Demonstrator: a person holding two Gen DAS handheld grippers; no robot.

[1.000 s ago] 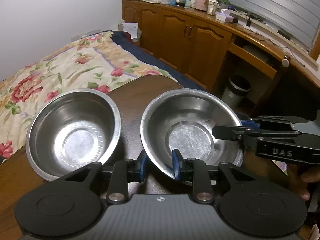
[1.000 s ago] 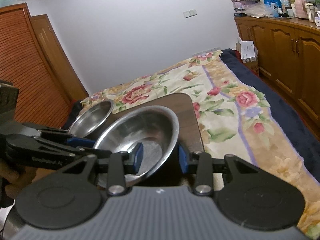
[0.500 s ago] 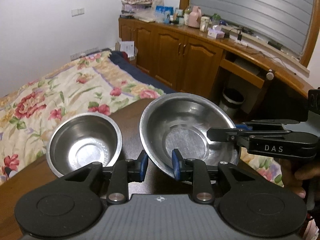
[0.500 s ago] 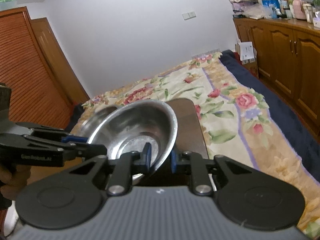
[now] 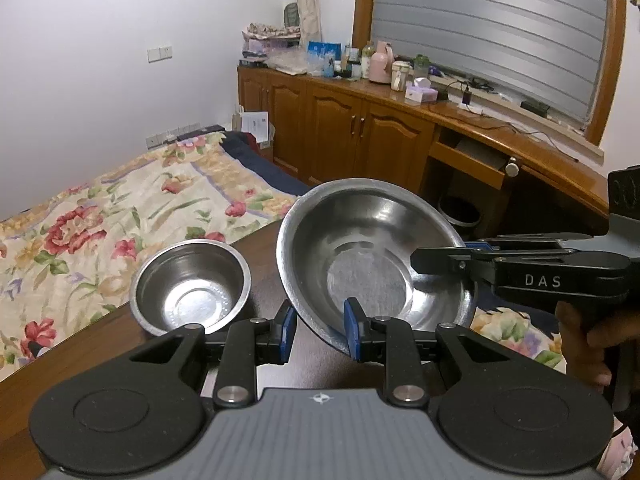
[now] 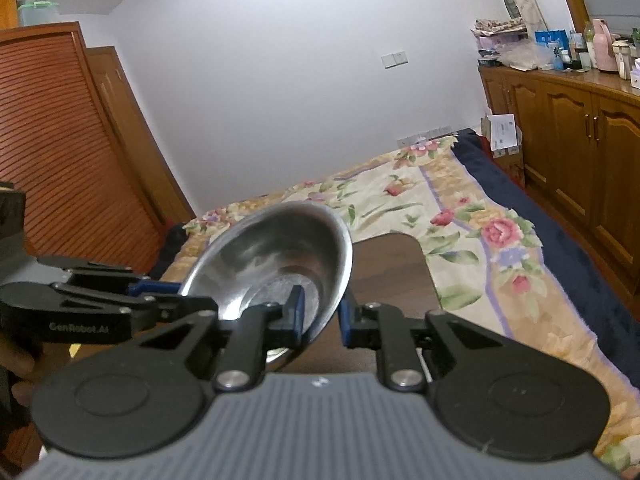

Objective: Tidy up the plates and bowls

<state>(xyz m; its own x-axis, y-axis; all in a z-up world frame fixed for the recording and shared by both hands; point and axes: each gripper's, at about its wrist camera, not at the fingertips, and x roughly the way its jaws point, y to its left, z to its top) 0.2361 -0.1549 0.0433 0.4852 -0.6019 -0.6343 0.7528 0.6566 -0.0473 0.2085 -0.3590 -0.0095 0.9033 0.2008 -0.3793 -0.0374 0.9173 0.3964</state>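
Two grippers have hold of one big steel bowl [image 5: 376, 256], lifted and tilted above the dark wooden table [image 5: 120, 344]. Nearest in the left wrist view, the left gripper [image 5: 318, 330] is clenched on the bowl's near rim, one blue pad inside the wall, one outside. From the right, the right gripper [image 5: 440, 258] bites the bowl's right rim, a hand [image 5: 588, 344] wrapped round its handle. Its jaws have just been closing, and the rim sits between them.

Switch to the right wrist view: the right gripper [image 6: 320, 316] pinches the same bowl [image 6: 276, 256] edge-on, and the left gripper [image 6: 160, 300] reaches in from the left. The table's far edge [image 6: 392, 268] shows past the bowl.

Only the left view catches the second bowl [image 5: 190, 288], smaller, resting on the table near its far edge, just left of the raised one. That's two bowls counted. Beyond lies a floral bedspread [image 5: 100, 224], then wooden cabinets [image 5: 340, 136] below a cluttered counter.
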